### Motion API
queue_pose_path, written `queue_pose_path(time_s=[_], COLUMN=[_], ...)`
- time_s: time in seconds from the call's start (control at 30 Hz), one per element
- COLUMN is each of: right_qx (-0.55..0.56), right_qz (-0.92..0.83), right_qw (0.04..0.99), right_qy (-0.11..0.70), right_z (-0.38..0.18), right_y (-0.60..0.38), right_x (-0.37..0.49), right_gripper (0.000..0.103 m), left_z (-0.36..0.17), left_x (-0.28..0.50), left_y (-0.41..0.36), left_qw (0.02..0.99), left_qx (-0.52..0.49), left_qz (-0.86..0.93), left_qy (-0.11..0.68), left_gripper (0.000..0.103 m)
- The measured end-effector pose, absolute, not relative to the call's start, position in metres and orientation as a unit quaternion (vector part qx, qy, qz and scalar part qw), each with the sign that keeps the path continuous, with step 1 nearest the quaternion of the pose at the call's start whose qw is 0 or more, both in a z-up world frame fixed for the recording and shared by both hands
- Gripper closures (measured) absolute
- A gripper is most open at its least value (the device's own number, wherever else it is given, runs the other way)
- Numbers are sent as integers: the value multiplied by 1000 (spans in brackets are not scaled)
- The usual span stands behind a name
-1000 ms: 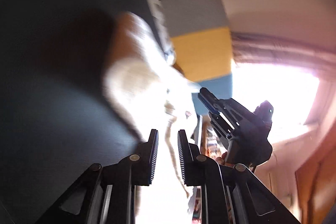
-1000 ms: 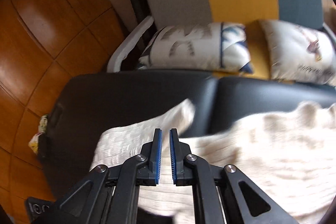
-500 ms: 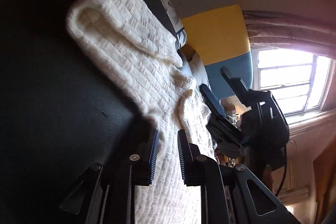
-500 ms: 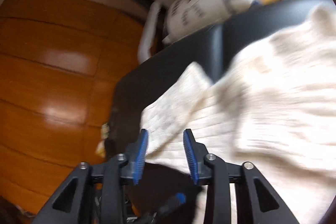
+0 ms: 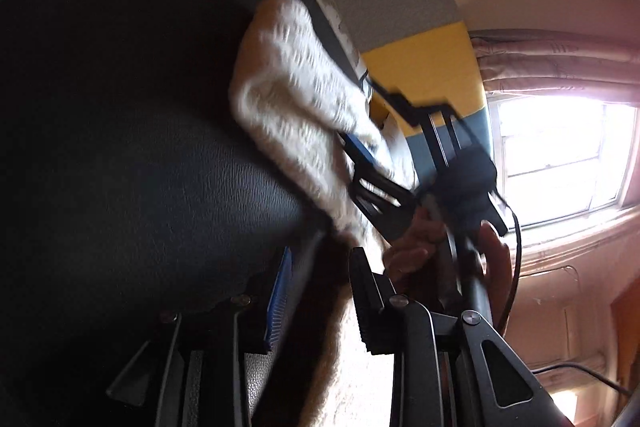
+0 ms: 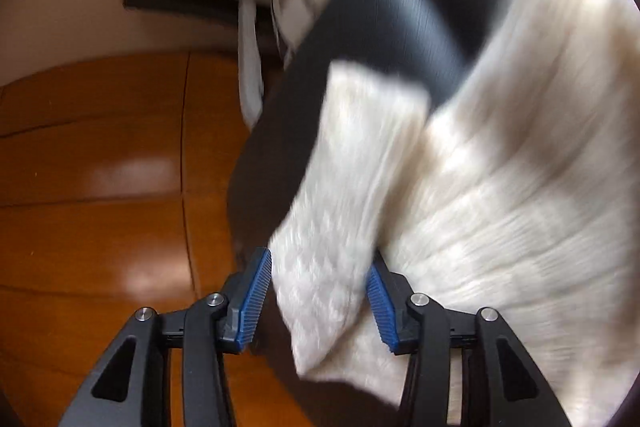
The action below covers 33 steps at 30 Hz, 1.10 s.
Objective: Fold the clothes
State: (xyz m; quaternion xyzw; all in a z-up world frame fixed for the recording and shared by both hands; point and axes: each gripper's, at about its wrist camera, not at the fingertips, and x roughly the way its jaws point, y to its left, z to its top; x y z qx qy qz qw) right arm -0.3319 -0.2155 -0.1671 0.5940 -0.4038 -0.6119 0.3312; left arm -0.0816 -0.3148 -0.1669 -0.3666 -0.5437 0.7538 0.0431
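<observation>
Now you are at the sleeve-folding step: the cream cable-knit sweater lies on the black leather bench, and your right gripper stands wide around its sleeve. Your left gripper is also parted, holding nothing. Next, close on the sleeve and carry it over the sweater's body.

Readable text: none in either view.
Pillow print: dark marks, too blurred by motion to read.
Labels, brands, numbers: none legible.
</observation>
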Motion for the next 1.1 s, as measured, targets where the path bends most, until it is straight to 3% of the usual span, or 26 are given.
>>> queue_pose_path(time_s=[0.1,0.17,0.2,0.47,0.87,1.0,1.1], right_qx=[595,600,598,514,415,404,431], right_qz=[-620,-634,-649,-761,-863,-883,-872], right_qw=[340,329,318,329,230,171,125], right_qy=[-380,-361,-347,-223,-174,-167,-195], right_z=[-165,-165,-163,-81,13,11,-30], right_y=[-225,-227,-226,-209,-27,47,100], right_x=[-332,-333,-332,-316,-305,-291,-286], right_gripper=[62,96,98,98,98,98,98], left_z=[-171,-171,-171,-152,-142,-160,-157], left_x=[-80,-79,-78,-82,-184,-201,-199], left_y=[-311,-310,-310,-297,-228,-216,-213], left_qw=[46,46,47,62,80,48,42], left_qx=[-375,-376,-376,-362,-386,-418,-416], left_qz=[753,753,754,770,761,759,772], left_qy=[-539,-538,-537,-522,-515,-497,-478], left_gripper=[74,74,74,74,74,74,75])
